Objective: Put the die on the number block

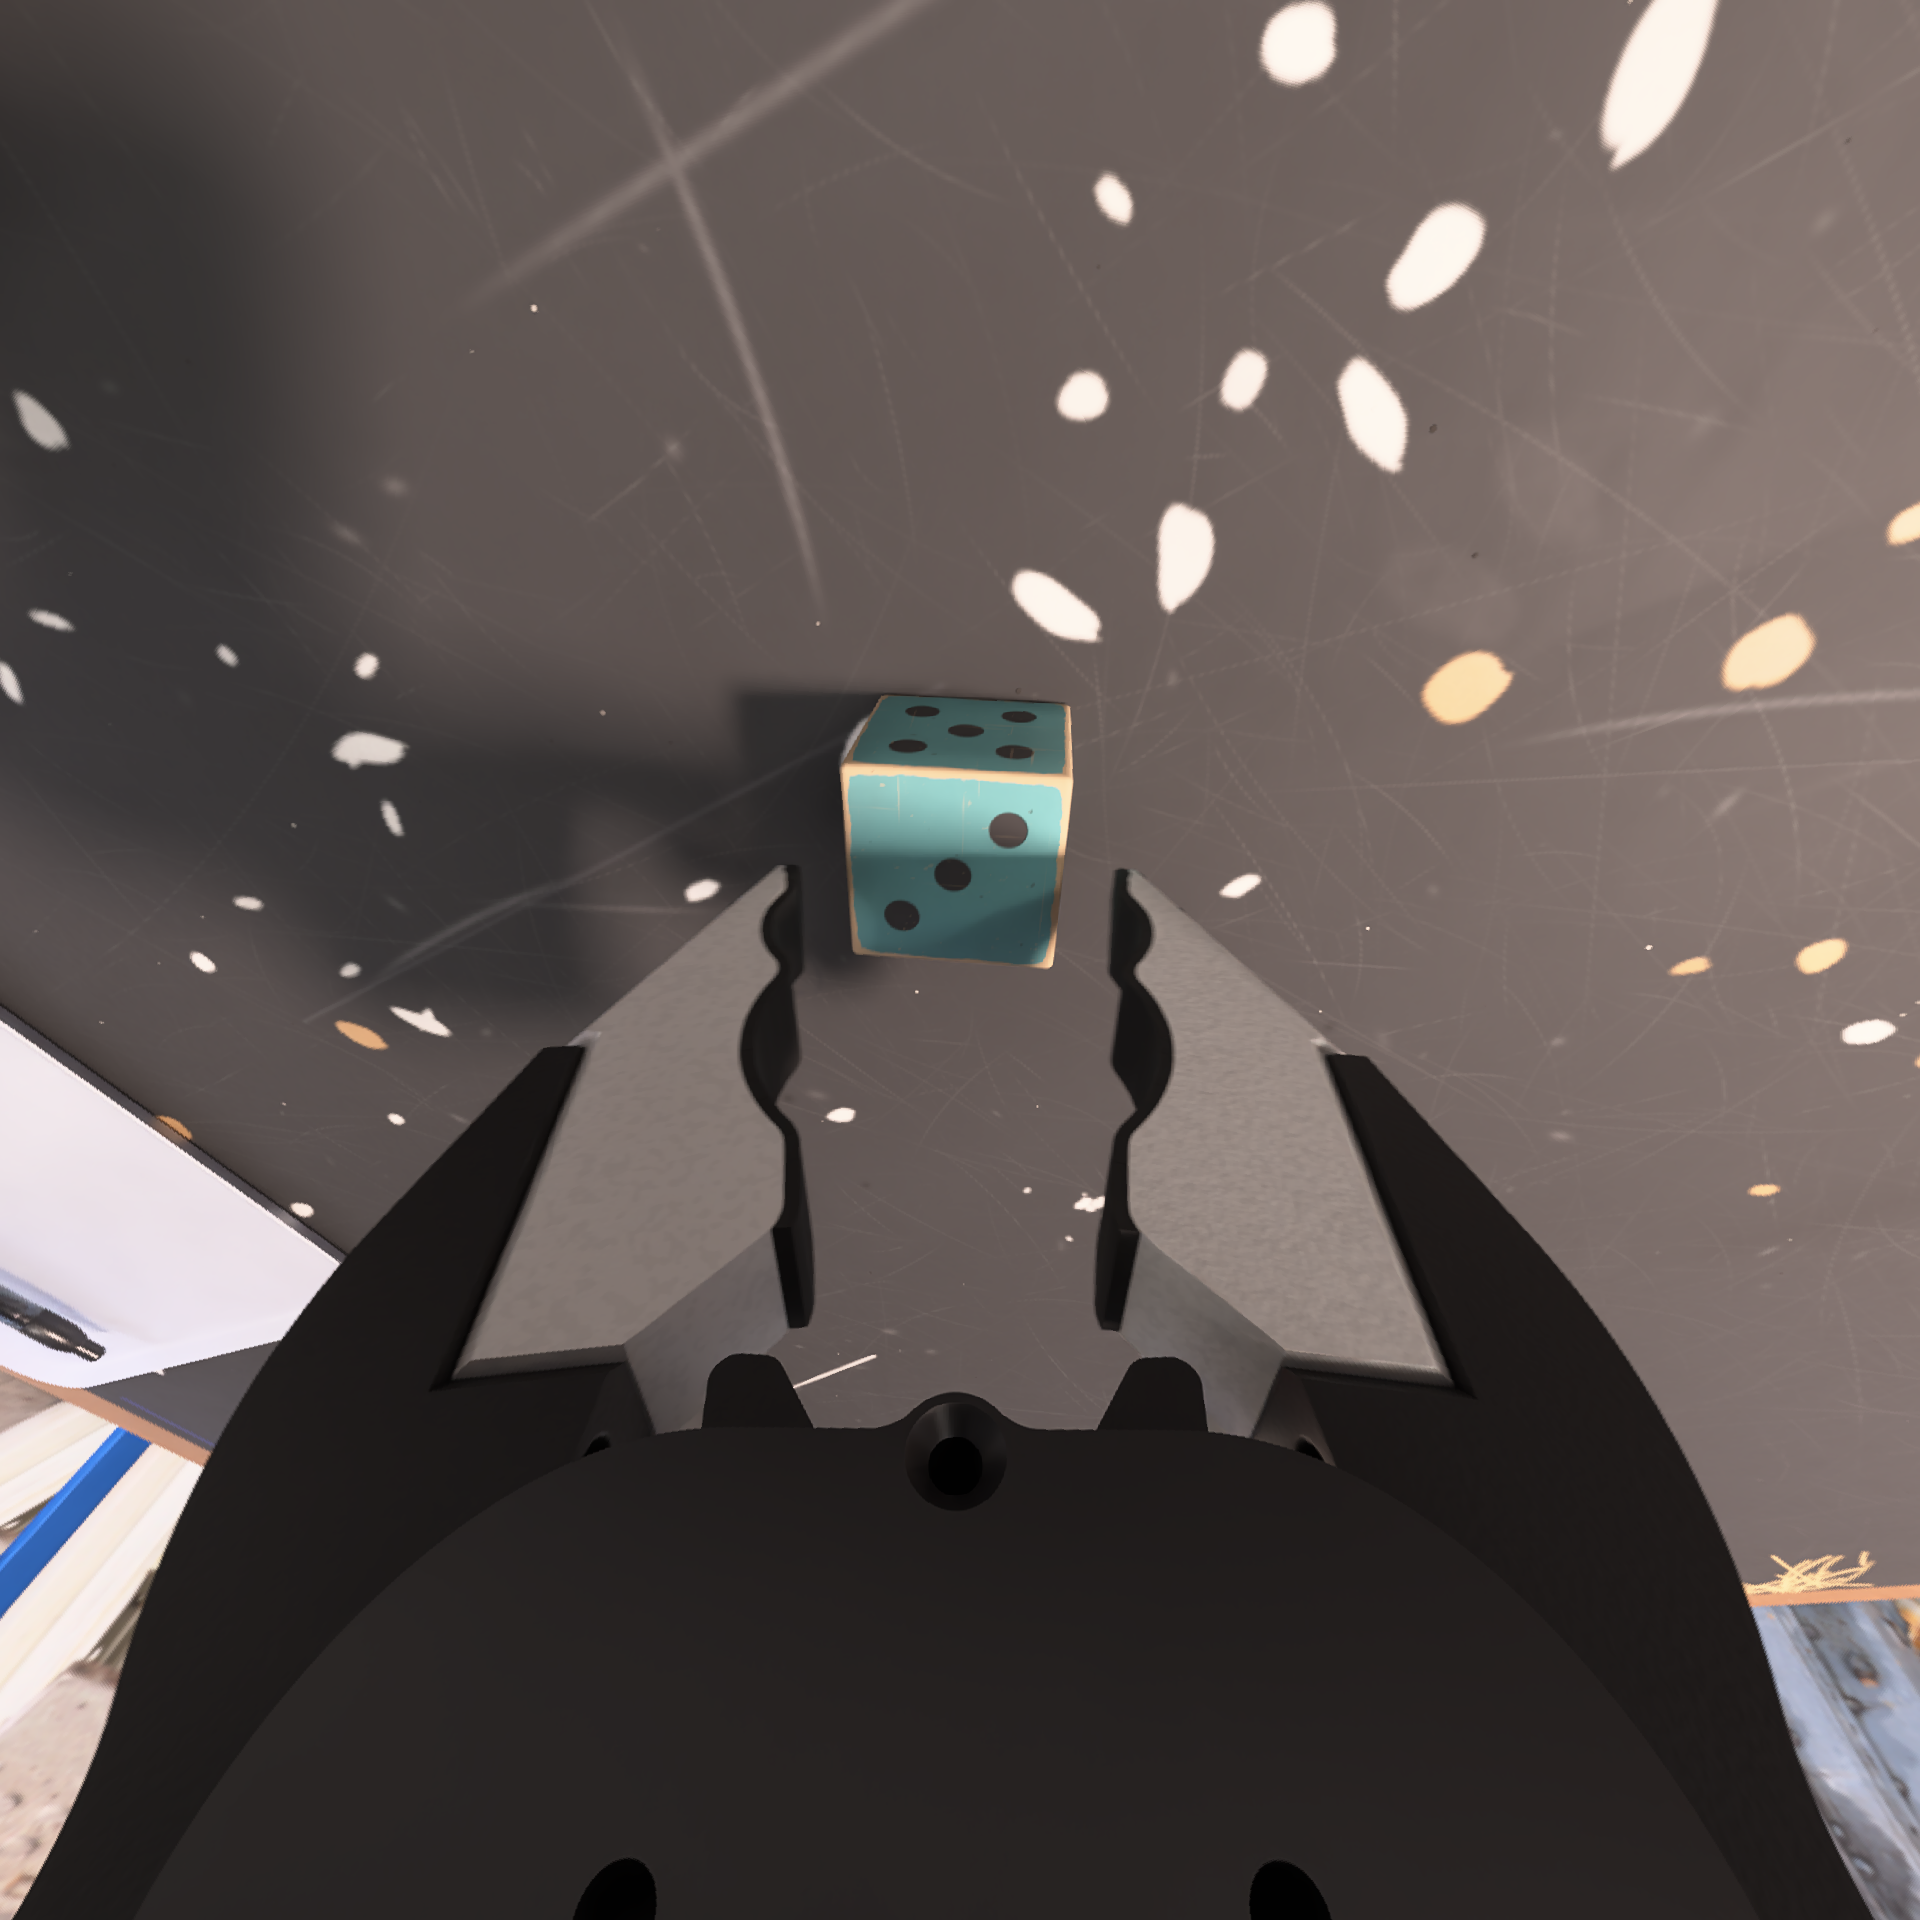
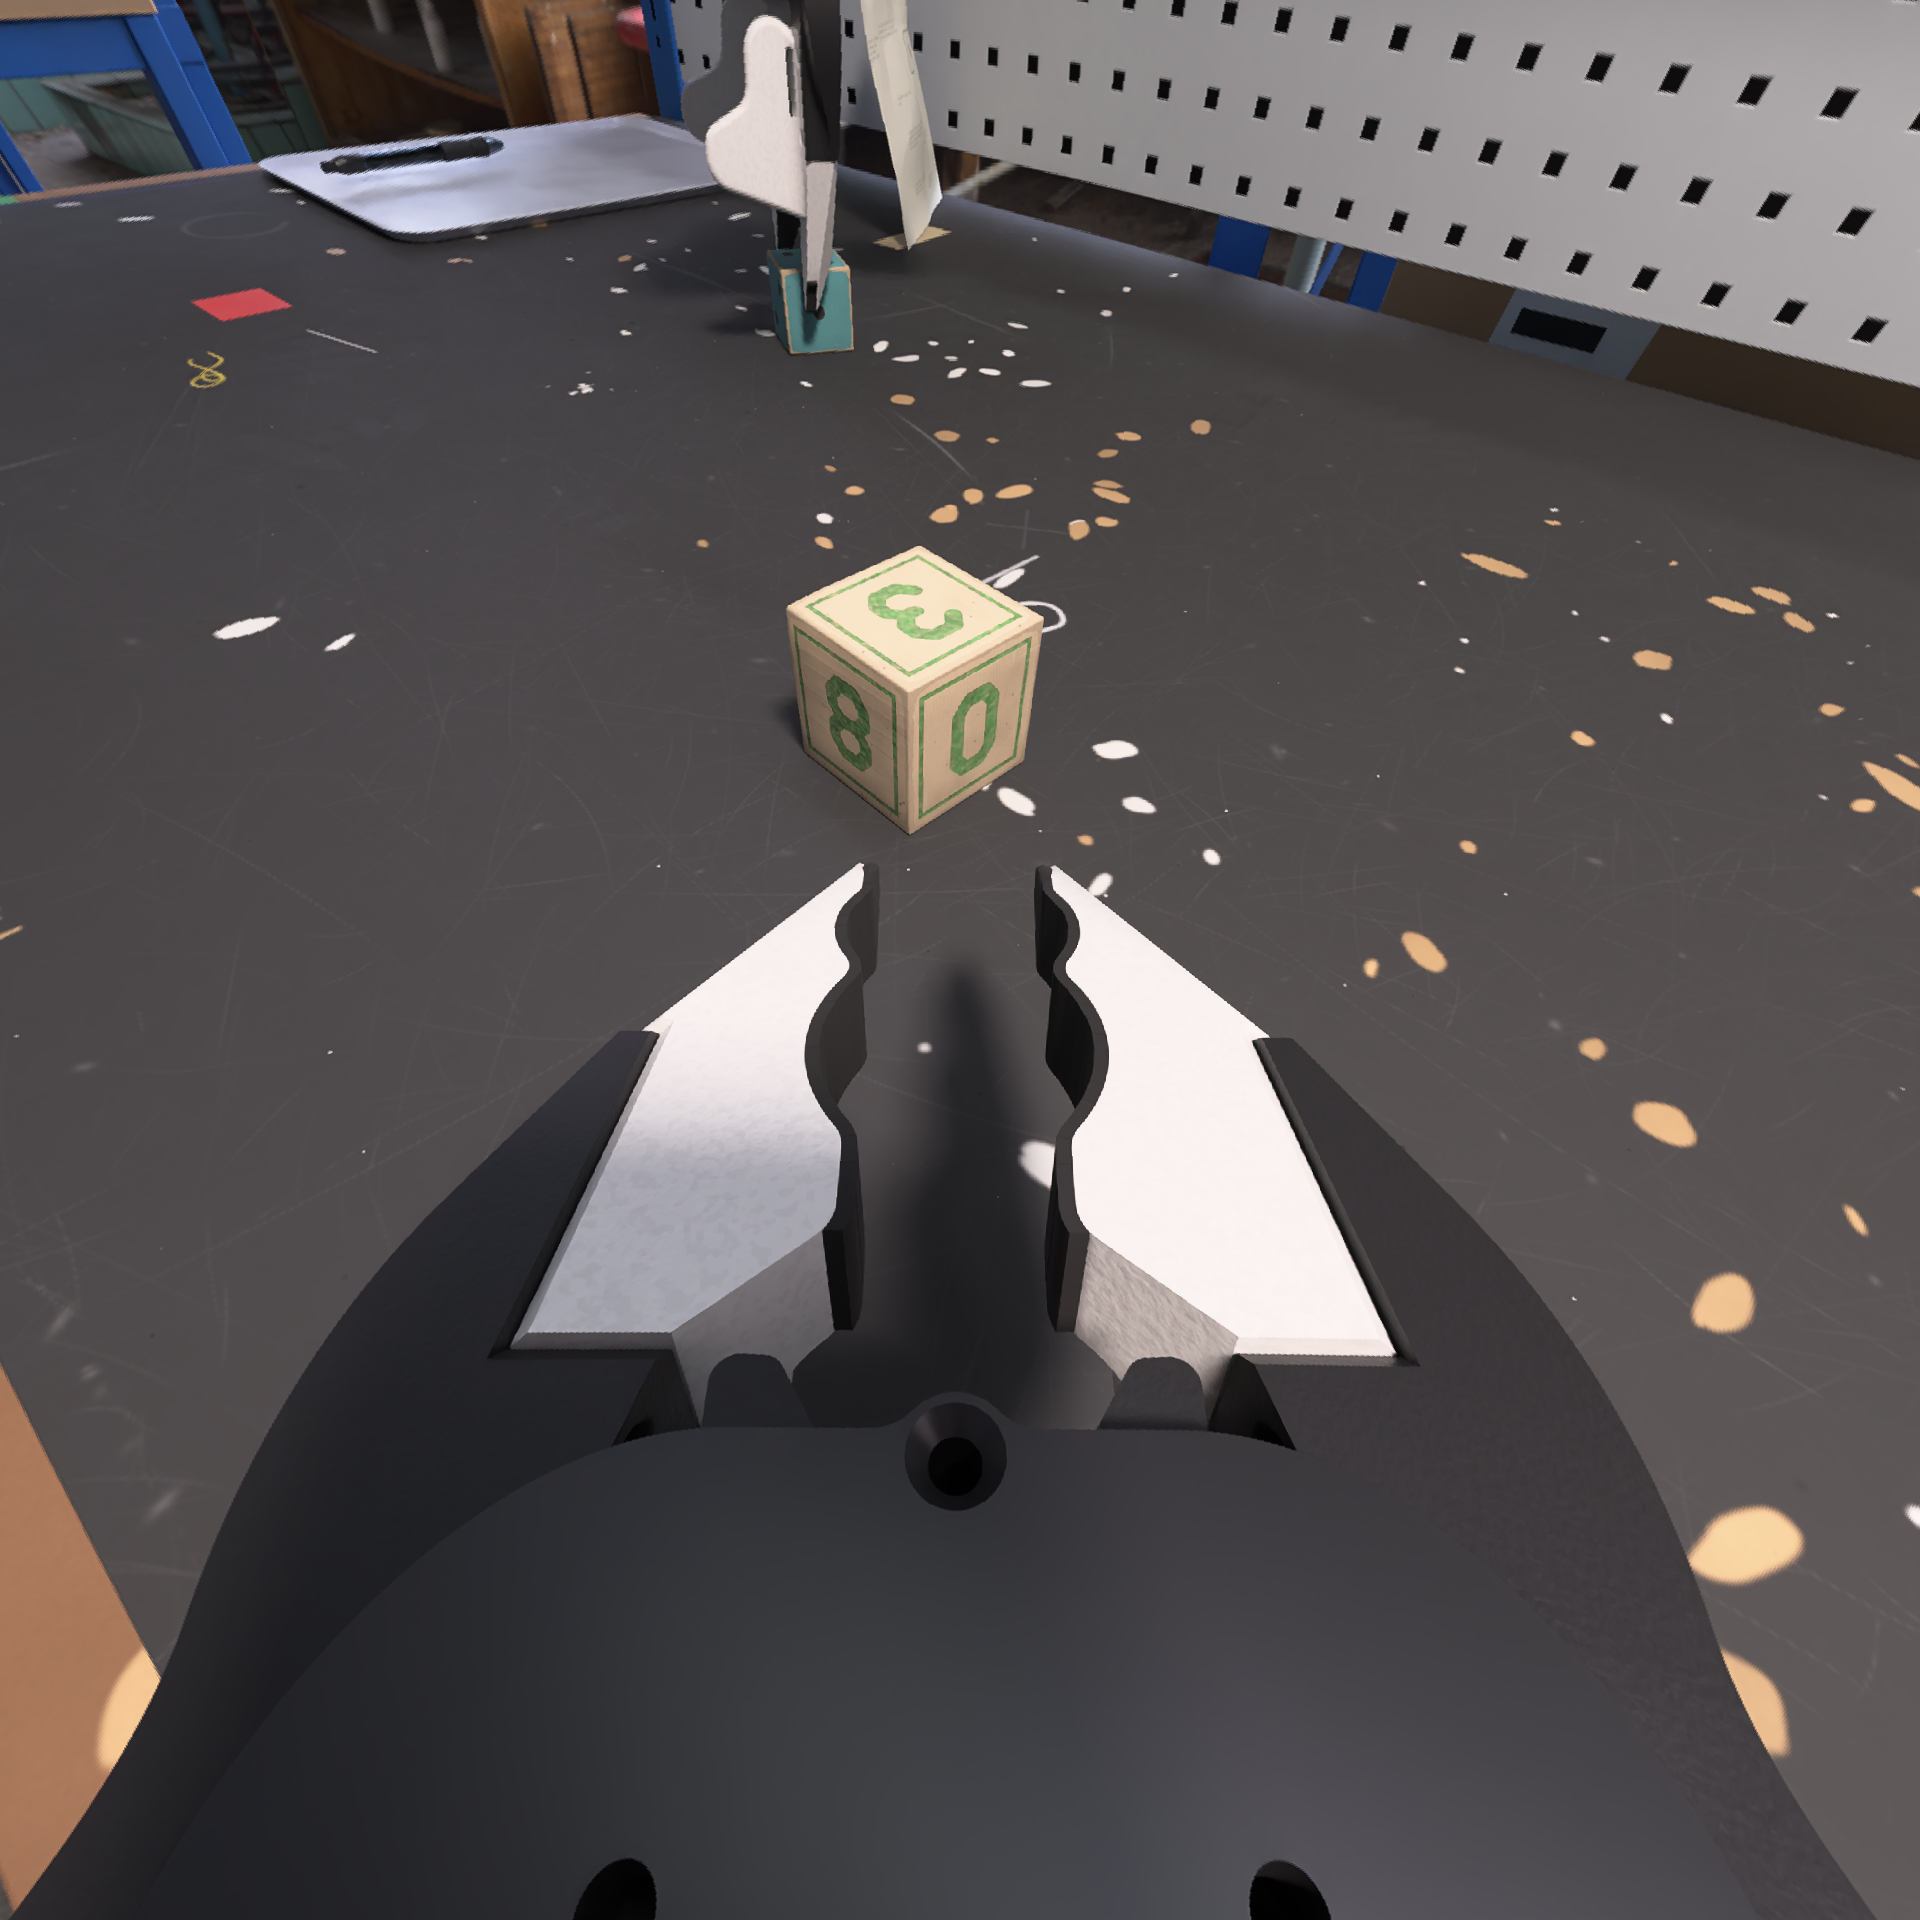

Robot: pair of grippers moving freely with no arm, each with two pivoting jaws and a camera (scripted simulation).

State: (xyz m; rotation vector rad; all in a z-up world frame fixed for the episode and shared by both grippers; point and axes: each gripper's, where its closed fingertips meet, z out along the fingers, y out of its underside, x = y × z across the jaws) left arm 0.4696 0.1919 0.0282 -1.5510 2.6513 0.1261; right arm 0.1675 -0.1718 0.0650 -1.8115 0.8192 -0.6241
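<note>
The teal die with black pips sits on the dark table. My left gripper is open and points down at it, its fingertips on either side of the die's near face, not gripping. In the right wrist view the die stands far back with the left gripper straddling it from above. The wooden number block with green digits stands alone on the table, just ahead of my right gripper, which is open and empty.
A grey clipboard with a black pen lies at the far left corner; it also shows at the left edge of the left wrist view. A red square mark is on the table. A white pegboard stands behind at the right.
</note>
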